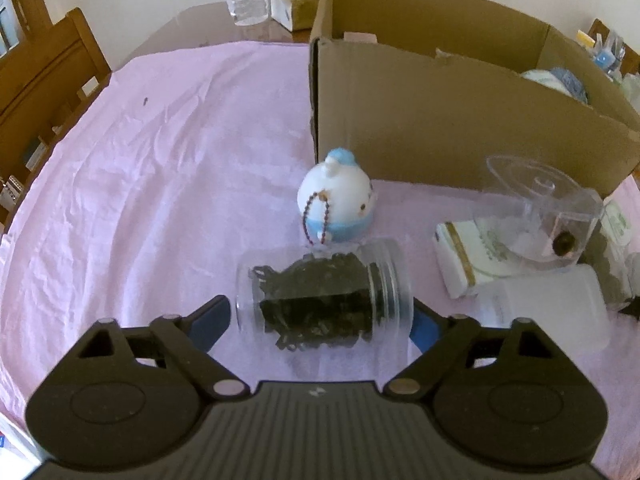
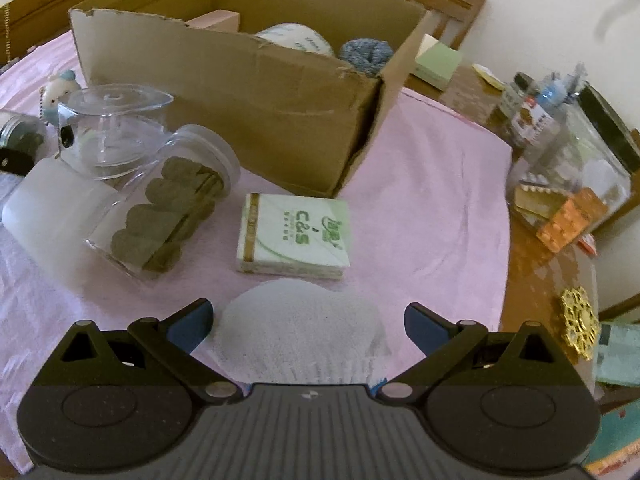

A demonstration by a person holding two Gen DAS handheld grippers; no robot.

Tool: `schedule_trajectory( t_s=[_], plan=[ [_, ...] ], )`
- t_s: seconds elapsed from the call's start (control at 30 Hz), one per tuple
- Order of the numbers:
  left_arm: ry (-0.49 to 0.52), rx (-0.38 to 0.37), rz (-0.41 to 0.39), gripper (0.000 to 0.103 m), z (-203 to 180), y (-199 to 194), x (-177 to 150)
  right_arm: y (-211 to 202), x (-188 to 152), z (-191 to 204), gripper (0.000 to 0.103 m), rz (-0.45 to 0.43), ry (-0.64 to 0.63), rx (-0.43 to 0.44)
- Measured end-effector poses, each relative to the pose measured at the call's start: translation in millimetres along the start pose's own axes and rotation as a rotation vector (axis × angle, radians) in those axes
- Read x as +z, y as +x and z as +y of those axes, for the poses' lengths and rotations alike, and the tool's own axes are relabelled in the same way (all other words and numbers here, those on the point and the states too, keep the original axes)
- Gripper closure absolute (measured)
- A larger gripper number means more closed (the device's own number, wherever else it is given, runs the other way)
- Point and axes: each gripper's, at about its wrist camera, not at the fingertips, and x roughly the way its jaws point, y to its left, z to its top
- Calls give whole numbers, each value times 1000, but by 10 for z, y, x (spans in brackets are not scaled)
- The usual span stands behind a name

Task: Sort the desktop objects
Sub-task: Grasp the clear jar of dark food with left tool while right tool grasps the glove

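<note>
Left wrist view, left to right: pink cloth (image 1: pixel 160 152) covers the surface. Left hand-held gripper (image 1: pixel 320 316) straddles a clear jar of dark leaves (image 1: pixel 324 300) lying on its side, lid end to the right. Blue pads sit at both ends of the jar; can't tell if they press on it. White-and-blue toy figure (image 1: pixel 338 204) stands just behind the jar, in front of the cardboard box (image 1: pixel 440 120). Right of that: tissue pack (image 1: pixel 464 256), clear lidded container (image 1: pixel 536 216), frosted white-capped jar (image 1: pixel 552 304).

Right wrist view: frosted-cap jar of brown discs (image 2: pixel 160 208) lies tilted at left, clear container (image 2: pixel 112 128) behind it. C&S tissue pack (image 2: pixel 294 236) lies centre, in front of the box (image 2: pixel 240 80). Right hand-held gripper (image 2: pixel 308 320) is released, jaws wide, with a white textured round object (image 2: pixel 300 328) between them, untouched on both sides.
</note>
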Motion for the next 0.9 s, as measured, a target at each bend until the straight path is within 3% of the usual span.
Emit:
schedule_trajectory(
  t_s=[0.17, 0.3, 0.47, 0.9],
  plan=[
    [36, 7, -22, 15, -40, 8, 47, 30, 5, -41, 0, 12, -29, 46],
    [59, -1, -30, 25, -83, 26, 77, 18, -22, -88, 0, 21, -37, 76],
    [60, -8, -36, 26, -82, 36, 121, 5, -34, -67, 1, 32, -70, 92],
    [158, -48, -52, 26, -47, -65, 162, -63, 3, -107, 21, 44, -24, 95]
  ],
)
